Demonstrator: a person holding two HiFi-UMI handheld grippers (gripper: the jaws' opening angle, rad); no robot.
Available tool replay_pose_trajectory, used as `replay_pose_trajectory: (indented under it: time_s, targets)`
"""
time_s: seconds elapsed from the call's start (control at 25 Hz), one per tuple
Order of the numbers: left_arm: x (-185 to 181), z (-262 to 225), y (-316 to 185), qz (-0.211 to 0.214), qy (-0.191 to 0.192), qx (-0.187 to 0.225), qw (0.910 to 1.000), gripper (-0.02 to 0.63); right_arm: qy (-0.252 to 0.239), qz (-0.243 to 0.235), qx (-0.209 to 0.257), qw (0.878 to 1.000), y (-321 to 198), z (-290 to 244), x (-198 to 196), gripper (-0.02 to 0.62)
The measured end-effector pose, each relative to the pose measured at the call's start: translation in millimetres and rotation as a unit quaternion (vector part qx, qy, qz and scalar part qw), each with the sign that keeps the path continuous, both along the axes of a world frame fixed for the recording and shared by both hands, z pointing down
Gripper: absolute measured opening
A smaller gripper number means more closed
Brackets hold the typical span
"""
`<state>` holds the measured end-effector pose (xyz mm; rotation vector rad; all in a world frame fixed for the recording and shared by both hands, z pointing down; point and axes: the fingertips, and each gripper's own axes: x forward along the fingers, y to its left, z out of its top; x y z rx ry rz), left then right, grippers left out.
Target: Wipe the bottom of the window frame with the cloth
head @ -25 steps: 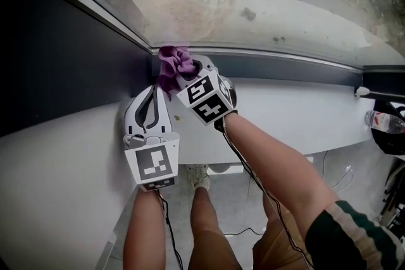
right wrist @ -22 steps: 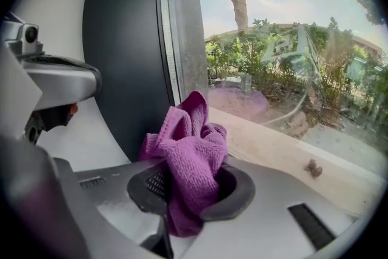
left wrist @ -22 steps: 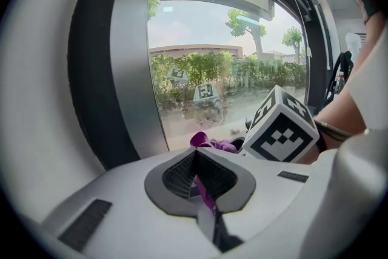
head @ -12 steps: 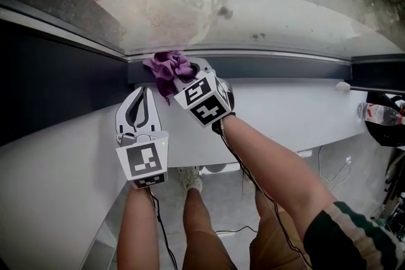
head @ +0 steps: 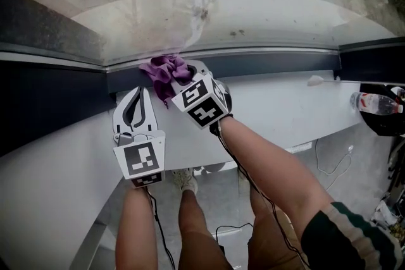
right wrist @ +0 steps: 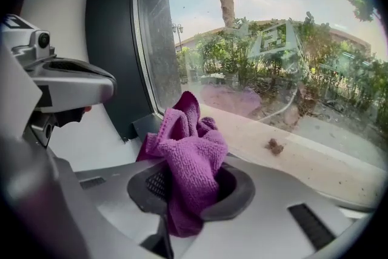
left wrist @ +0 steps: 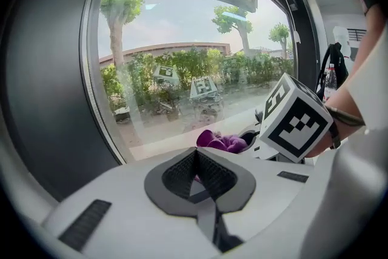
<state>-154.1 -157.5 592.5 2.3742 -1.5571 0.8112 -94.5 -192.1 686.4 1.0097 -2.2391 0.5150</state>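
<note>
A crumpled purple cloth [head: 163,73] lies against the dark bottom strip of the window frame [head: 272,64], a little right of the left corner. My right gripper [head: 182,77] is shut on the cloth [right wrist: 188,158], which bulges out past its jaws [right wrist: 182,191] toward the glass. The left gripper [head: 140,94] sits just left of it over the white sill [head: 285,104], shut with nothing in its jaws. In the left gripper view, the cloth [left wrist: 219,141] and the right gripper's marker cube [left wrist: 297,121] show beyond the left gripper [left wrist: 197,176].
A water bottle [head: 373,102] and a black object [head: 387,124] are at the sill's right end. A small white item [head: 316,80] rests on the sill there. Dark wall [head: 44,104] closes the left side. Cables [head: 329,158] lie on the floor below.
Both grippers and the cloth now sit farther right of the frame's left corner than a second ago. The head view has also shifted. Both grippers stay shut.
</note>
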Motion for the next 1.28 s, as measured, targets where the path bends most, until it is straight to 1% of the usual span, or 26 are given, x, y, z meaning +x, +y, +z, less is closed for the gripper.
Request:
replay_pose_trajectory:
  time_s: [0.28, 0.52, 0.88, 1.08, 1.28]
  targets:
    - [9.2, 1.7, -3.6, 0.015, 0.007, 0.002, 0.9999, 0.006, 0.004, 0.011, 0.004, 1.000, -0.7, -0.4, 10.8, 0.101]
    - [59.3, 5.9, 0.6, 0.025, 0.005, -0.003, 0.9997, 0.006, -0.005, 0.023, 0.001, 1.000, 4.7, 4.1, 59.3, 0.101]
    - [101.2, 1.9, 6.2, 0.043, 0.025, 0.004, 0.9988, 0.006, 0.006, 0.048, 0.004, 0.999, 10.9, 6.5, 108.9, 0.101]
    - [132.0, -20.1, 10.9, 0.059, 0.016, 0.011, 0.9981, 0.006, 0.020, 0.057, 0.007, 0.998, 15.8, -3.7, 144.7, 0.101]
    - [159.0, -21.2, 19.9, 0.076, 0.020, 0.002, 0.9969, 0.006, 0.028, 0.071, 0.008, 0.997, 21.1, -3.0, 176.6, 0.101]
